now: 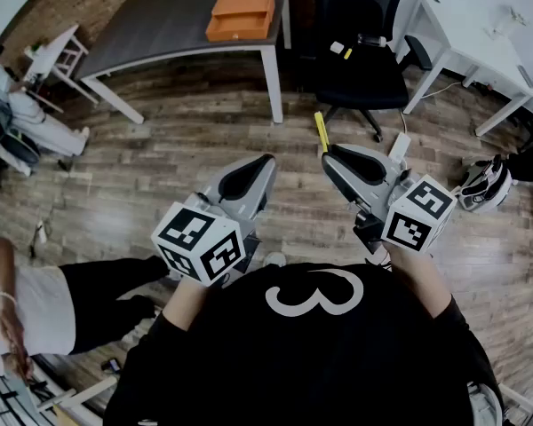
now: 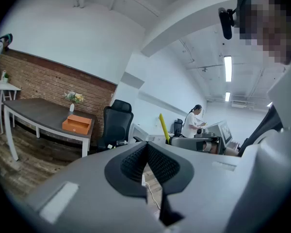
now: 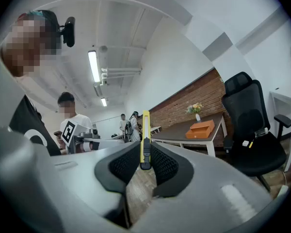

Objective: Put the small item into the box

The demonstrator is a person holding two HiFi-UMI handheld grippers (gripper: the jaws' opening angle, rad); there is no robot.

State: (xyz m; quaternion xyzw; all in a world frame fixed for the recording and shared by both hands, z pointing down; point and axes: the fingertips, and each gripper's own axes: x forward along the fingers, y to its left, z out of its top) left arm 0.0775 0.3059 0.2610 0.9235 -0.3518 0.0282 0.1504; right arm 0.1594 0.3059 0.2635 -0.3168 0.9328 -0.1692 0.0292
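My right gripper (image 1: 330, 152) is shut on a thin yellow utility knife (image 1: 321, 131), which sticks out past the jaw tips; in the right gripper view the knife (image 3: 145, 139) stands upright between the pads. An orange box (image 1: 240, 17) lies on the dark table (image 1: 160, 25) far ahead, also seen as the orange box (image 3: 201, 128) and the orange box (image 2: 77, 124). My left gripper (image 1: 268, 160) is held beside the right one, its jaws closed together with nothing between them, well short of the table. In the left gripper view, the left gripper (image 2: 146, 144) points toward the room.
A black office chair (image 1: 360, 43) stands right of the dark table. A white desk (image 1: 480, 34) is at the far right. A seated person (image 1: 18, 105) is at the left, another person (image 1: 35, 313) close at my left. A white vase with flowers (image 3: 197, 114) stands on the table.
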